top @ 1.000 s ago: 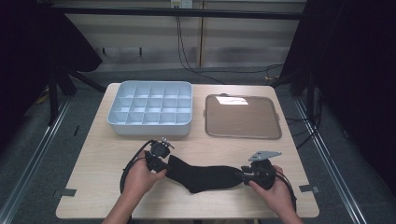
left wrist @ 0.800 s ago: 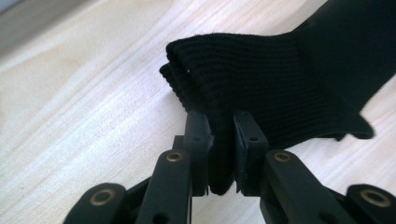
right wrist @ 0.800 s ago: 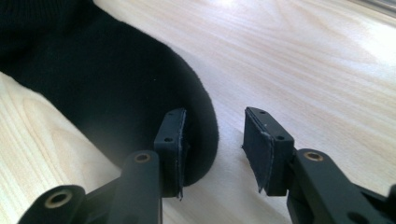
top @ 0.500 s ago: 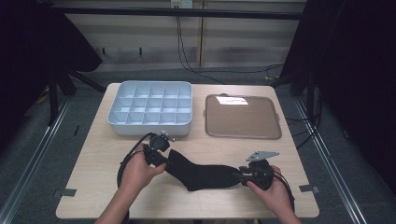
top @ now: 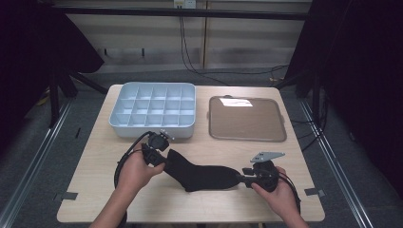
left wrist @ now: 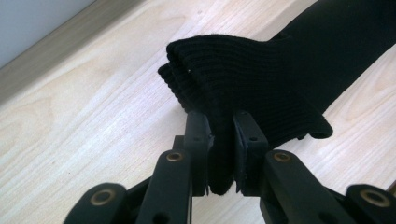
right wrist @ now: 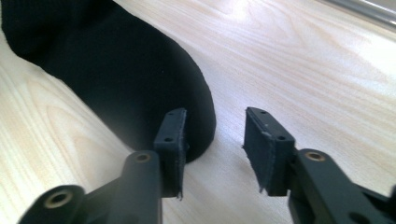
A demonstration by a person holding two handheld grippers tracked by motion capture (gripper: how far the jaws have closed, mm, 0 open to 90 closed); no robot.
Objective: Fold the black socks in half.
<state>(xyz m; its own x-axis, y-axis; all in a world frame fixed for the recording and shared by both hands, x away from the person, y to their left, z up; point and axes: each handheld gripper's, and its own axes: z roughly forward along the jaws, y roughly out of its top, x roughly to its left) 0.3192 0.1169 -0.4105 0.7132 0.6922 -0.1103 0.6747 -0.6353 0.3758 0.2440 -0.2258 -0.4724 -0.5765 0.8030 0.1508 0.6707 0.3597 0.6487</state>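
A black sock [top: 204, 175] lies along the front of the wooden table [top: 95, 180], cuff to the left, toe to the right. My left gripper [top: 166, 159] is shut on the ribbed cuff [left wrist: 261, 84], and the fabric is pinched between its pads [left wrist: 220, 126] and held slightly off the wood. My right gripper [top: 243, 175] sits low at the toe end. Its jaws [right wrist: 215, 126] have just been closing but stand apart. The rounded toe [right wrist: 116, 70] reaches just past the left pad [right wrist: 172, 140] into the gap, and neither pad presses on it.
A pale blue compartment box [top: 152, 128] stands behind the left hand. A brown flat tray [top: 247, 118] lies at the back right. Cables trail from both grippers. Dark floor and rails surround the table.
My left hand has risen a little and lifted the cuff off the table. The right hand has stayed at the toe.
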